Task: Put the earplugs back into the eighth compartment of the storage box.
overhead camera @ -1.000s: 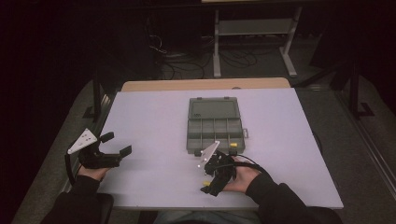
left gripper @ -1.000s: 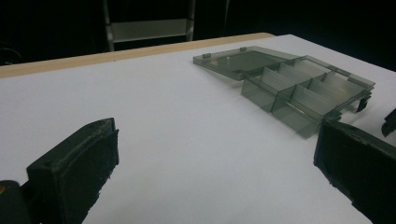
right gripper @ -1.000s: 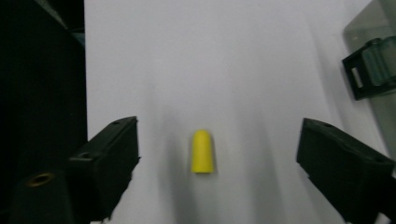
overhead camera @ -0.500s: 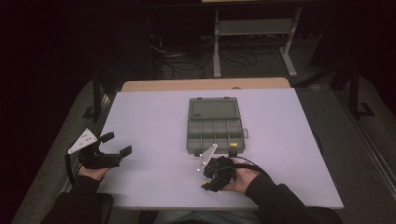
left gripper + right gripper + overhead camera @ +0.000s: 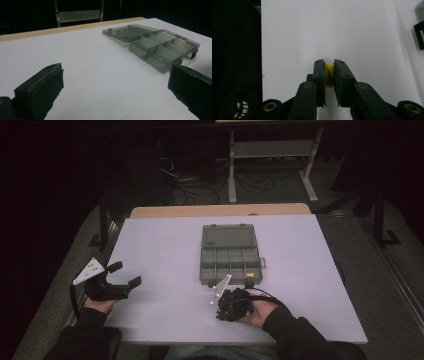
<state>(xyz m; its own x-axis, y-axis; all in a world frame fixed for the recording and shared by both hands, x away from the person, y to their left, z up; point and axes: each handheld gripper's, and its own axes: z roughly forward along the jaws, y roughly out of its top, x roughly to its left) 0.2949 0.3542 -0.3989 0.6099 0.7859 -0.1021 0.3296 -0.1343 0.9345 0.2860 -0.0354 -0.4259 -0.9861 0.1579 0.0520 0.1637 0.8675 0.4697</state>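
A smoky grey compartment box (image 5: 229, 254) lies open at the middle of the white table (image 5: 165, 240), its lid folded back; a small yellow piece (image 5: 249, 275) sits at its front right corner. My right gripper (image 5: 225, 309), in the hand at the near edge just in front of the box, has just been closing. In the right gripper view the right gripper (image 5: 329, 67) is shut on a small yellow piece (image 5: 329, 72) just above the tabletop. My left gripper (image 5: 125, 274) stands open at the table's left edge. The left gripper (image 5: 115, 85) faces the box (image 5: 155, 45) with nothing between its jaws.
Beyond the table's far wooden edge (image 5: 215, 210) are a metal stand (image 5: 270, 150) and cables on a dark floor. The box's black latch (image 5: 419, 35) shows at the right of the right gripper view. Dark floor lies past the table's near edge (image 5: 261, 50).
The right gripper's jaws have come together from a wide spread. Both hands have stayed where they were, and the left gripper is unchanged.
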